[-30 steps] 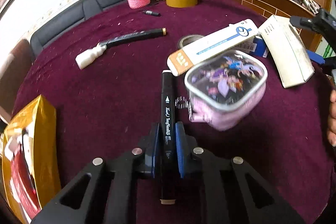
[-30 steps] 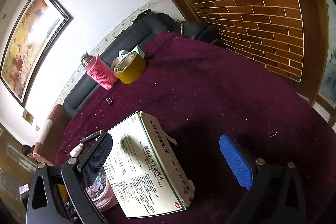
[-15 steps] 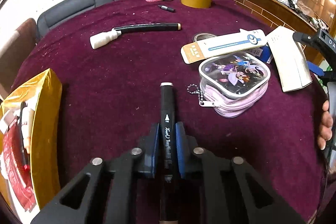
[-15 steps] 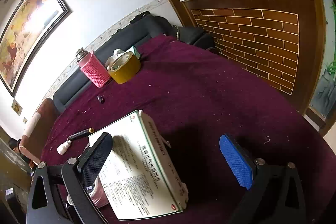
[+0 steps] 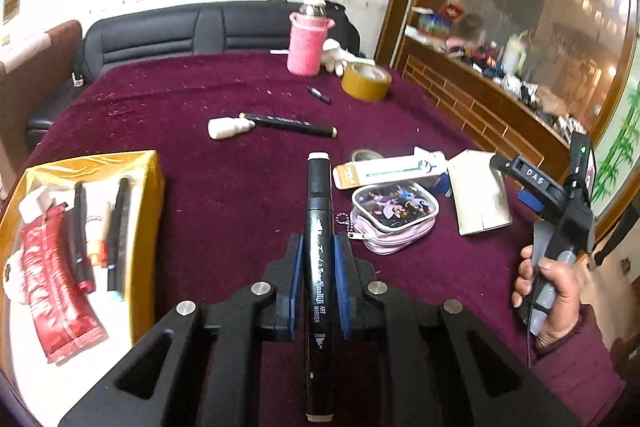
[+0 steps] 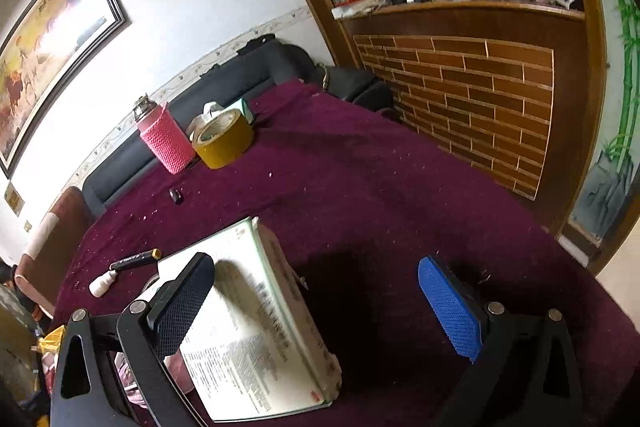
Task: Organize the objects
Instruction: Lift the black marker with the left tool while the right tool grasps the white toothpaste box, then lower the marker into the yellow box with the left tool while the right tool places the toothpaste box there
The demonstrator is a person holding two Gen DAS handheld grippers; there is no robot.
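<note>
The maroon tablecloth carries a gold box at left. White carton: printed text too blurred to read. Right gripper: jaws wide, empty; body marked "DAS". Left gripper: jaws clamped on the black marker, labelled "ART MARKER", above the cloth.

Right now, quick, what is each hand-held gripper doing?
Left hand-held gripper: shut on the black marker.
Right hand-held gripper: open, holding nothing; the white box lies under it.
</note>
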